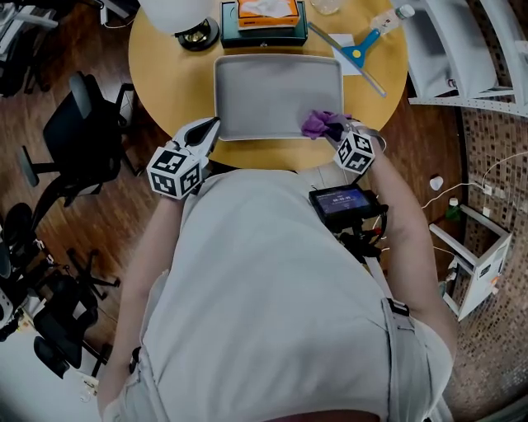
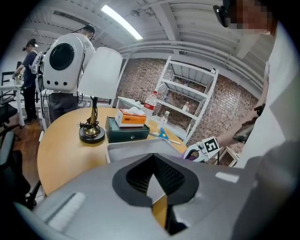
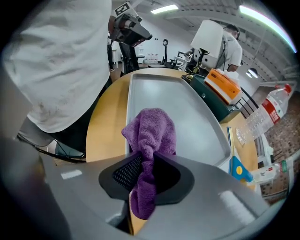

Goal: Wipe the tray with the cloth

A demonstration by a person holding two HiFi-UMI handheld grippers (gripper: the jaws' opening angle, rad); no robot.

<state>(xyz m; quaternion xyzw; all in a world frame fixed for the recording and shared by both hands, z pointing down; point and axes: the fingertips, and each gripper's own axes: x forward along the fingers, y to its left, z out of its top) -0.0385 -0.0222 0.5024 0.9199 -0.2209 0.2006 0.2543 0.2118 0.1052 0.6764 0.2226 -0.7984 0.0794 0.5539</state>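
Lying with its long axis left to right across the table (image 1: pixel 165 74), the tray (image 1: pixel 276 95) was pinched at its near left corner by the left gripper (image 2: pixel 152 158) — the purple cloth (image 3: pixel 151 133), bunched at the near right corner, was clamped in the right gripper (image 3: pixel 144 159).

I see the tray (image 1: pixel 279 95) mid-tabletop (image 1: pixel 165 78). Behind it stand a lamp (image 1: pixel 198 35), to the left, and a box (image 1: pixel 264 23), to the right. A handled tool (image 1: pixel 360 49) lies right of the tray. The cloth (image 1: pixel 322 124) sits at the tray's near right corner.
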